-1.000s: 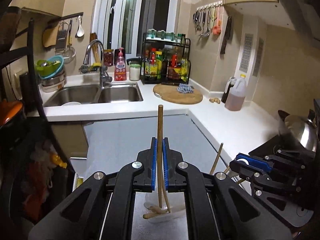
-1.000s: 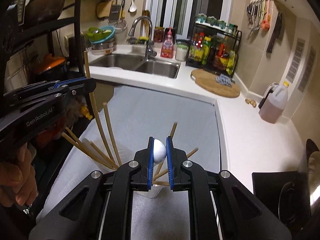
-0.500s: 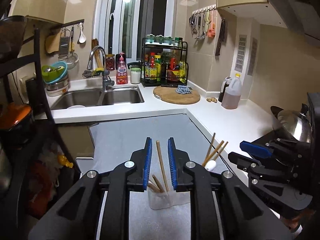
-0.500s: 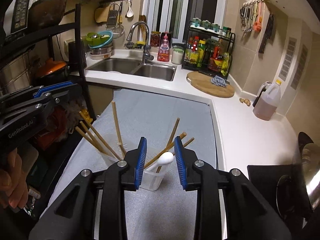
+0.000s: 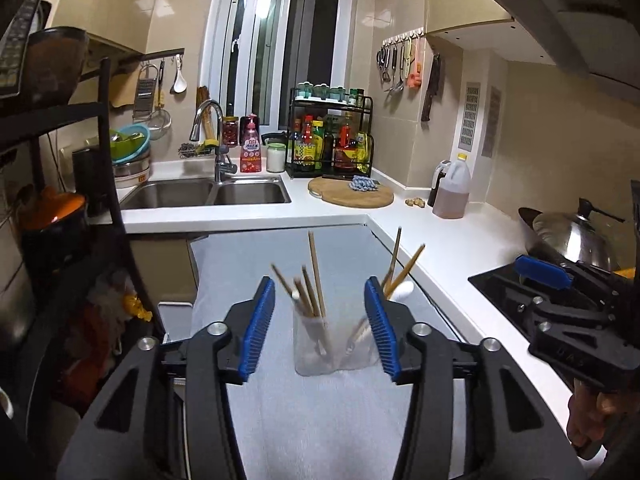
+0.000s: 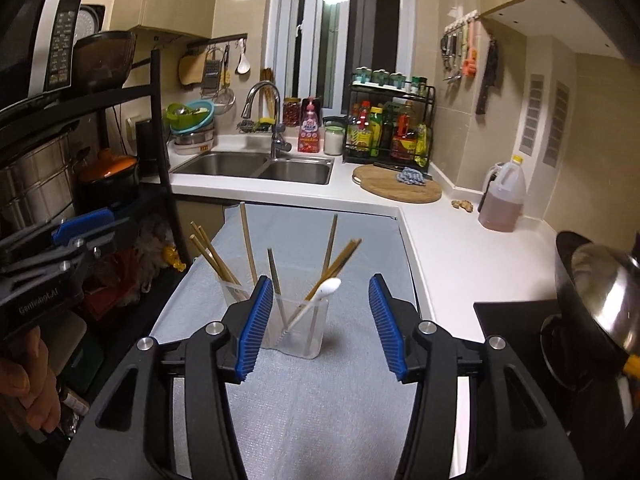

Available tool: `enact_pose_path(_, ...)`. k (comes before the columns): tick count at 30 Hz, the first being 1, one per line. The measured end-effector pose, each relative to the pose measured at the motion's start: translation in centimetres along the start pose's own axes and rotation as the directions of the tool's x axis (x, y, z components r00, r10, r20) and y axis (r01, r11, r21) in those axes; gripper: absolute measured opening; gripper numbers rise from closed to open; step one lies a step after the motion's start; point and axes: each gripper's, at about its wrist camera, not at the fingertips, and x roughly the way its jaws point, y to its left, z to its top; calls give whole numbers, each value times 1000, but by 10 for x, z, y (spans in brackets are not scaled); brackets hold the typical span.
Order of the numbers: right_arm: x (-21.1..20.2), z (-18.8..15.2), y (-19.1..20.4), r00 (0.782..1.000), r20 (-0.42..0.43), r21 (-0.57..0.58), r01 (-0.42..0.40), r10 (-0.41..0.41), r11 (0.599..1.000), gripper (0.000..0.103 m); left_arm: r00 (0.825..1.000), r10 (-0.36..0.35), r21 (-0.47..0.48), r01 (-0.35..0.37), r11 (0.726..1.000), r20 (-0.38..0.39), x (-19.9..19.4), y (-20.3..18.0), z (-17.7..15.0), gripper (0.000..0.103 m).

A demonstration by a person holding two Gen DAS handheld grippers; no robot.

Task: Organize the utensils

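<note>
- Two clear cups stand side by side on the grey mat point(image 6: 320, 412): the left cup point(image 5: 314, 344) holds a bunch of wooden chopsticks point(image 5: 316, 276), the right cup point(image 6: 298, 326) holds more chopsticks and a white spoon point(image 6: 326, 289).
- My left gripper point(image 5: 320, 320) has just been opening; its blue pads point(image 5: 258, 326) stand apart, nothing pressed between them.
- My right gripper point(image 6: 318, 326) has likewise just been opening and grips nothing.
- Beyond the mat: white counter point(image 6: 452, 248), double sink point(image 6: 260, 166), round cutting board point(image 6: 400, 190), and a wok point(image 6: 600, 296) at right.
</note>
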Motion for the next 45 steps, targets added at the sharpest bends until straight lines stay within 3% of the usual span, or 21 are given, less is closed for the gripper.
enact_pose_path(6,1,-48,3,1000,21,39,15,-16,999,60,999,28,-55,-29,998,-19,14,4,-66,57)
enact_pose_path(8,5,-62,2,999,38,56,34,-36,998,78,999,48,-61,-50,997,-23,22,3,-83,64)
enact_pose_path(11,17,-81,-3,996,53,71,71,-75,995,95,996,72,-75,-76,994,-61,35,6,-104,73)
enact_pose_path(13,29,-89,-9,994,44,82,100,-104,992,96,992,96,-73,-102,992,-78,42,6,-113,85)
enact_pose_path(19,48,-98,-21,993,15,122,114,-117,986,98,990,132,-30,-133,991,-44,49,-3,-114,95)
enact_pose_path(23,51,-103,-21,992,6,118,128,-130,985,98,989,147,-33,-147,989,-8,43,-4,-110,95)
enact_pose_path(26,47,-104,-29,991,5,170,131,-134,977,98,989,146,-47,-146,988,-12,40,-3,-109,95)
enact_pose_path(45,40,-104,-20,987,28,133,152,-157,979,98,992,124,-64,-125,990,-25,41,-2,-114,95)
